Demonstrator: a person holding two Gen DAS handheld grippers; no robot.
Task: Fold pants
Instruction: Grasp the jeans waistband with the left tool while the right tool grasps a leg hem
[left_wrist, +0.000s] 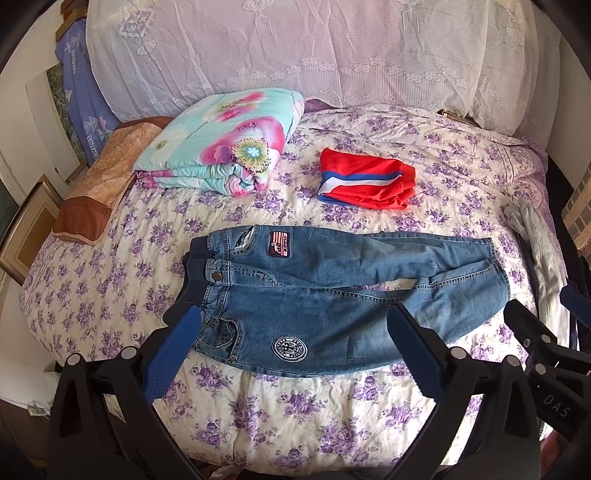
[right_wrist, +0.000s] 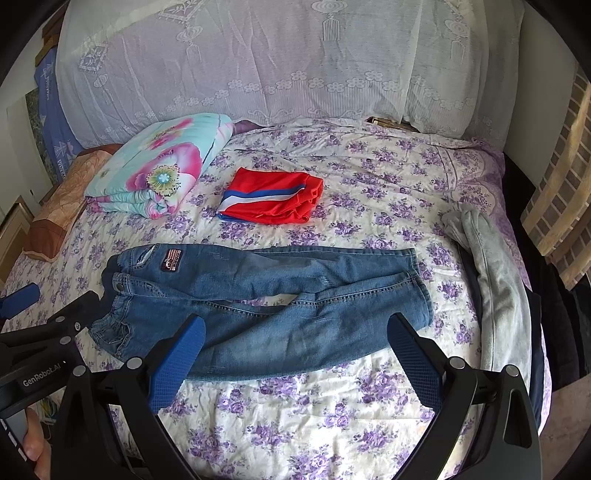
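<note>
Small blue denim pants (left_wrist: 325, 291) lie flat on the bed, waist to the left, legs to the right, with a round patch on the near leg. They also show in the right wrist view (right_wrist: 266, 306). My left gripper (left_wrist: 295, 317) is open and empty, hovering above the near waist side. My right gripper (right_wrist: 297, 325) is open and empty, hovering above the near leg. The left gripper's body (right_wrist: 48, 332) shows at the left of the right wrist view, and the right gripper's body (left_wrist: 543, 347) shows at the right of the left wrist view.
The bed has a purple floral sheet (left_wrist: 295, 413). A folded red garment with blue and white stripes (left_wrist: 365, 181) lies behind the pants. A folded floral quilt (left_wrist: 221, 140) sits at back left beside a brown pillow (left_wrist: 96, 188). A grey garment (right_wrist: 495, 280) hangs at the right edge.
</note>
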